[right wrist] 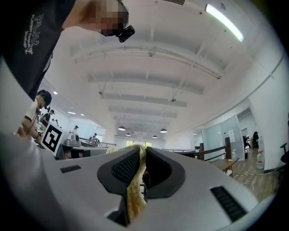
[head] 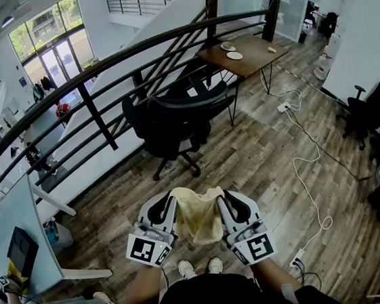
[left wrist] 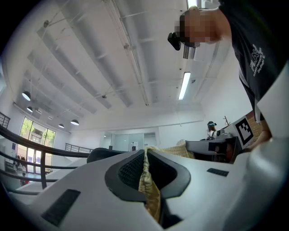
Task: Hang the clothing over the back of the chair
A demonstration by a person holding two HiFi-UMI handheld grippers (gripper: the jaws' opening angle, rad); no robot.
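A pale yellow piece of clothing (head: pixel 198 212) hangs stretched between my two grippers in the head view, close to my body. My left gripper (head: pixel 165 206) is shut on its left edge, and the cloth (left wrist: pixel 147 180) shows pinched between the dark pads in the left gripper view. My right gripper (head: pixel 228 201) is shut on the right edge, with the fabric (right wrist: pixel 136 182) squeezed between its pads. The black office chair (head: pixel 173 119) stands ahead of me near the railing, well apart from the clothing, its back turned toward me.
A dark railing (head: pixel 88 98) runs across behind the chair. A wooden table (head: pixel 247 54) with plates stands at the back right. A white cable (head: pixel 307 162) trails over the wood floor to the right. More black chairs (head: pixel 376 113) are at the far right, a white desk (head: pixel 15 229) at the left.
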